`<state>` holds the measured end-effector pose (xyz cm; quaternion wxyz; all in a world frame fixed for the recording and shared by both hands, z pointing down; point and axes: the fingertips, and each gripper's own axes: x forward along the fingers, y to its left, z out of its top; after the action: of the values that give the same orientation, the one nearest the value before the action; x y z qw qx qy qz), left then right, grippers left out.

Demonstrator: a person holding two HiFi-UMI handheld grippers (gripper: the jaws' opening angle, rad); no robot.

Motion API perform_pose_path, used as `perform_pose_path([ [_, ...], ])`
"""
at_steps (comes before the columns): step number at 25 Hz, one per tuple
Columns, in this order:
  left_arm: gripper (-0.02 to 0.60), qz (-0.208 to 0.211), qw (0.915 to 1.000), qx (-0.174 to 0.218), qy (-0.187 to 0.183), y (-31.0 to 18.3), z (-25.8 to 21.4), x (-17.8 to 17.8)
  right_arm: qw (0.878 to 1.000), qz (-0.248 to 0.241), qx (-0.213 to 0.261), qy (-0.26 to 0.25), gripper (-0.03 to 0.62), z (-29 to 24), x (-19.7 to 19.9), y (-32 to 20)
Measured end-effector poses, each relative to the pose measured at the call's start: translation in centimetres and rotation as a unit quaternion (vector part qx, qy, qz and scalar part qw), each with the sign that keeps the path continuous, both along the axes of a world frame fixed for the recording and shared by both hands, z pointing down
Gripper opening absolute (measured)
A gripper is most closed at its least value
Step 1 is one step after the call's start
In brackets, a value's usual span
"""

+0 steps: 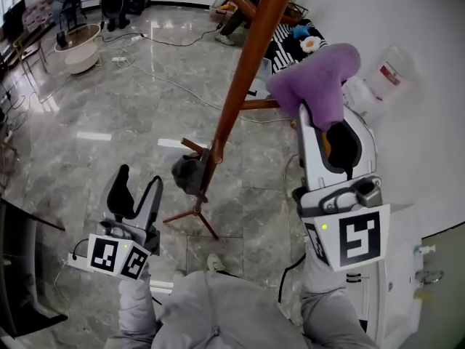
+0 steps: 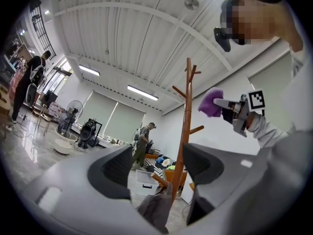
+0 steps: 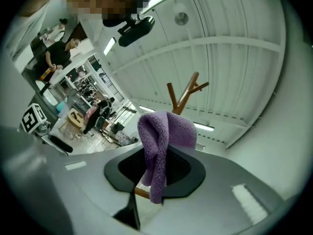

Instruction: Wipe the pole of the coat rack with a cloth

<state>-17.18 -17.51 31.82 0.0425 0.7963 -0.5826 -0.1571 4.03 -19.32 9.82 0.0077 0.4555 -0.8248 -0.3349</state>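
— Right gripper (image 1: 320,118): report.
— Its jaws are closed on a purple cloth (image 1: 318,73). I read that in the right gripper view: the towelling is pinched between the jaws and flops over them in a loose fold. I hold it raised beside the upper part of the pole (image 1: 243,78) of the coat rack (image 1: 220,133), on the pole's right side.
— Contact with the wood?
— None that I can confirm. The head view puts the cloth just beside the pole, but the left gripper view shows a plain gap between them. I record it as near, not touching.
— Left gripper (image 1: 139,184)?
— Jaws wide apart, nothing held. Its own view shows the pole and a grey garment (image 1: 187,173), hung on a low peg (image 1: 192,145), between the jaws, but far off. The gripper hangs low, apart from the rack, at about the level of the splayed feet (image 1: 207,225).
— Progress?
— Cloth secured: done. Wiping: I judge that no stroke is on the wood at this moment, and the pole gives no sign of which lengths are already wiped. Left to do: close the gap, press the cloth to the pole and run it along the shaft. The garment covers part of the lower stretch and may block the cloth there.
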Motion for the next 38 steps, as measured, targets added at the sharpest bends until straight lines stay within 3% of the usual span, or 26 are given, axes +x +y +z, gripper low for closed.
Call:
perform_pose_path([
  [2,0.348,-0.005,1.0,0.002,0.003,0.3,0.1,-0.5,0.999,-0.006,-0.029,0.031,0.075,1.9,-2.3,-1.3],
  [7,0.348,-0.022,0.9997,0.003,0.011,1.1,0.4,-2.2,0.986,0.05,-0.118,0.102,0.075,9.1,-4.6,-4.8],
  [10,0.347,-0.028,0.9995,0.0,0.015,1.2,0.7,-2.9,0.986,0.058,-0.101,0.116,0.075,10.7,-5.3,-5.6],
  [14,0.347,-0.025,0.9995,-0.002,0.018,1.1,1.1,-3.0,0.977,0.107,-0.081,0.168,0.075,10.8,-4.8,-5.7],
  [21,0.348,-0.009,0.9998,-0.004,0.018,0.1,1.1,-2.0,0.965,0.171,-0.061,0.187,0.075,9.6,-1.8,-5.8],
  [38,0.348,0.01,0.9999,-0.003,0.01,-1.0,0.7,0.4,0.95,0.273,-0.041,0.148,0.075,6.8,9.4,-6.5],
])
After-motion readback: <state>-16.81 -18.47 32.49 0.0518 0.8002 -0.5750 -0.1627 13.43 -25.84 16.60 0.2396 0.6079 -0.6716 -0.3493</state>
